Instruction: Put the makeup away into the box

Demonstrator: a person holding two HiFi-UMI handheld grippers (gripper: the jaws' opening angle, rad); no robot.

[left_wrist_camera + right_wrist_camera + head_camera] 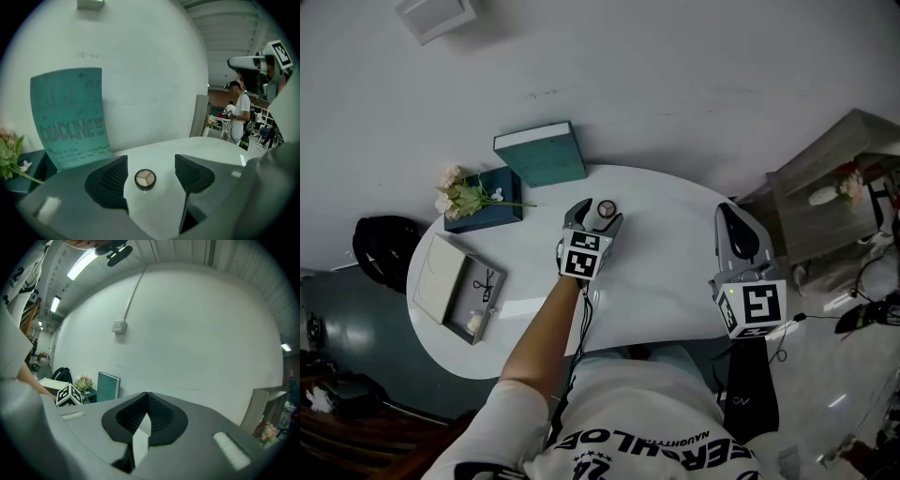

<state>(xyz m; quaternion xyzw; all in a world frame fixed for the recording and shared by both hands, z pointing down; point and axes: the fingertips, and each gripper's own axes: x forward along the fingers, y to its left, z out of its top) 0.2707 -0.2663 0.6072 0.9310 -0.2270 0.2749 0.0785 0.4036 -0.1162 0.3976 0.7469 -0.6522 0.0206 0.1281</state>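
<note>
Black round makeup compact (145, 179) on white table (667, 251), between spread jaws of left claw (151, 172), right claw (146, 405) pressed together, empty.

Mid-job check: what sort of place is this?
Probably a staged vanity corner in a lab or workshop: a round white table with flowers and an open box, and another person standing in the hall behind.

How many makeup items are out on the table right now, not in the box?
1. A round compact lies on the table between the left gripper's open jaws, not gripped. Small things already in the open box at the table's left are too small to identify.
</note>
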